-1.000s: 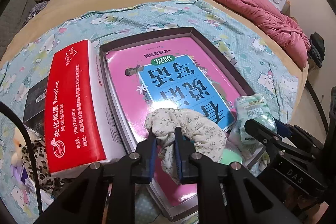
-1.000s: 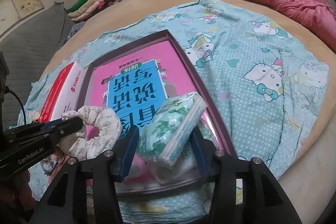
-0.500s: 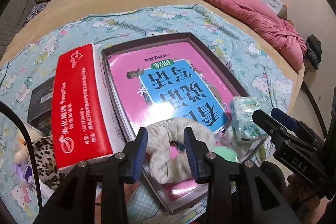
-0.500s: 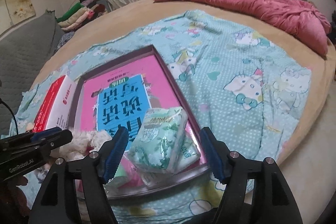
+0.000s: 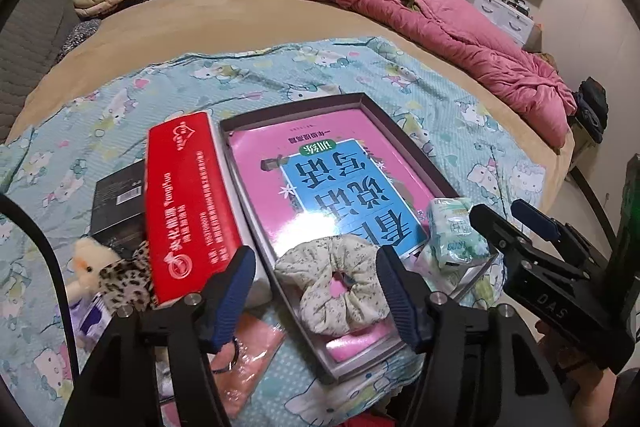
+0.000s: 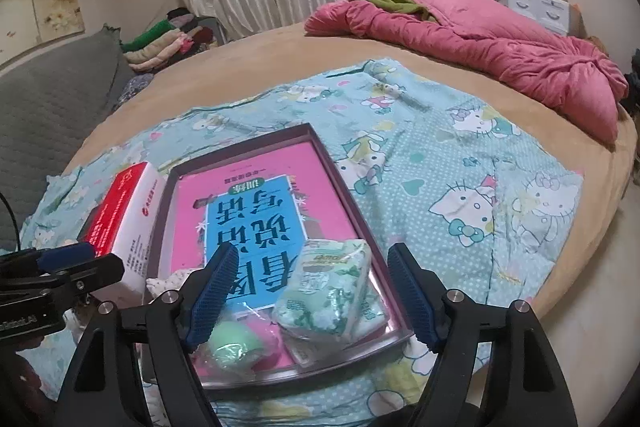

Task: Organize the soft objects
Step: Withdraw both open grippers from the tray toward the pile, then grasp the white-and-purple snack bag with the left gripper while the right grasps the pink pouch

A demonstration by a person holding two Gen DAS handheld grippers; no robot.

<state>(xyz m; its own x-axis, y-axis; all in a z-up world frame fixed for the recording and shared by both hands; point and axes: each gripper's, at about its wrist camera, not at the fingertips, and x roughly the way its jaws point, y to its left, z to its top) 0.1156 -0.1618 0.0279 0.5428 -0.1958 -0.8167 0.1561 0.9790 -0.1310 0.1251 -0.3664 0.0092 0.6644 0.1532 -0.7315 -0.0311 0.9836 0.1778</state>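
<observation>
A floral cream scrunchie (image 5: 340,279) lies in the near end of a shallow purple-rimmed tray (image 5: 408,143) that holds a pink and blue book. My left gripper (image 5: 316,299) is open and empty, just above and behind the scrunchie. A green tissue pack (image 6: 332,291) lies in the tray's near right corner (image 6: 396,335), beside a small green and pink soft item (image 6: 236,347). My right gripper (image 6: 308,299) is open and empty, raised behind the pack. The pack also shows in the left wrist view (image 5: 456,235).
A red and white tissue box (image 5: 184,203) lies left of the tray, with a black box (image 5: 118,203), a plush toy in leopard cloth (image 5: 108,271) and a pink packet (image 5: 248,359) near it. A pink quilt (image 6: 480,39) lies at the bed's far right.
My left gripper let go of the scrunchie, which now lies in the tray. My right gripper let go of the tissue pack. Both grippers opened and pulled back.
</observation>
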